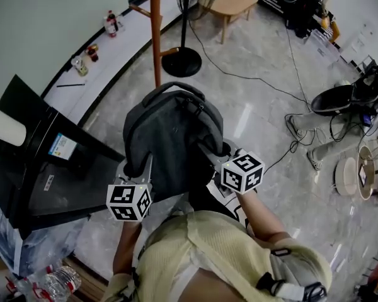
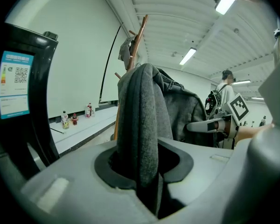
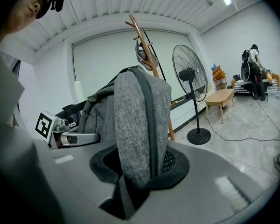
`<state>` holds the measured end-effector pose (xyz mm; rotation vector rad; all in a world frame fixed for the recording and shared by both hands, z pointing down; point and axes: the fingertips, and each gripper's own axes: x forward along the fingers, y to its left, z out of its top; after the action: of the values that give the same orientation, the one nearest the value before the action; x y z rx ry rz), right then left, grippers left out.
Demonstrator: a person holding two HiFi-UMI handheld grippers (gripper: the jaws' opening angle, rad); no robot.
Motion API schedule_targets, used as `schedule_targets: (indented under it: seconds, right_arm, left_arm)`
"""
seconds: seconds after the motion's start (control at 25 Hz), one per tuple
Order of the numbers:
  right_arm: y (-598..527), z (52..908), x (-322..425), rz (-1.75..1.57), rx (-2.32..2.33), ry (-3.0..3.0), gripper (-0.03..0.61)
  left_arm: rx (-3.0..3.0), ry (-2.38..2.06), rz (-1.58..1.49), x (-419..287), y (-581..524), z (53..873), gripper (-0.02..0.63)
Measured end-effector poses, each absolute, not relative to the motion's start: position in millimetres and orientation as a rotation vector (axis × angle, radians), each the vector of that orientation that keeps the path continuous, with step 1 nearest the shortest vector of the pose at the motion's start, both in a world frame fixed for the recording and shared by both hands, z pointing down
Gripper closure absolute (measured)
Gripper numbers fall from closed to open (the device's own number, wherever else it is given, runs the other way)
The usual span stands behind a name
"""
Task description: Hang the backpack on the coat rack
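The left gripper (image 1: 137,166) and the right gripper (image 1: 215,152) are held out in front, side by side, pointing a little down. Each one's jaws pinch a grey part of the backpack (image 1: 170,131). Both arms reach forward.

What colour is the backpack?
The backpack is dark grey fabric; the head view shows it best.
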<state>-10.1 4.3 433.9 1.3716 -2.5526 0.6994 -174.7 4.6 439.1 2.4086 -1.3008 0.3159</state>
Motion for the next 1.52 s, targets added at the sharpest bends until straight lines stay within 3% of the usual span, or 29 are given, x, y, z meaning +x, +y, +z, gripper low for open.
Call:
schedule_targets:
  seconds: [1.52]
  right_arm:
    - [-243.2, 542.5, 90.8, 0.887, 1.152, -2.467, 0.469]
  left_arm:
    - [2.162, -1.347, 0.436, -69.3, -211.2, 535.8, 0.509]
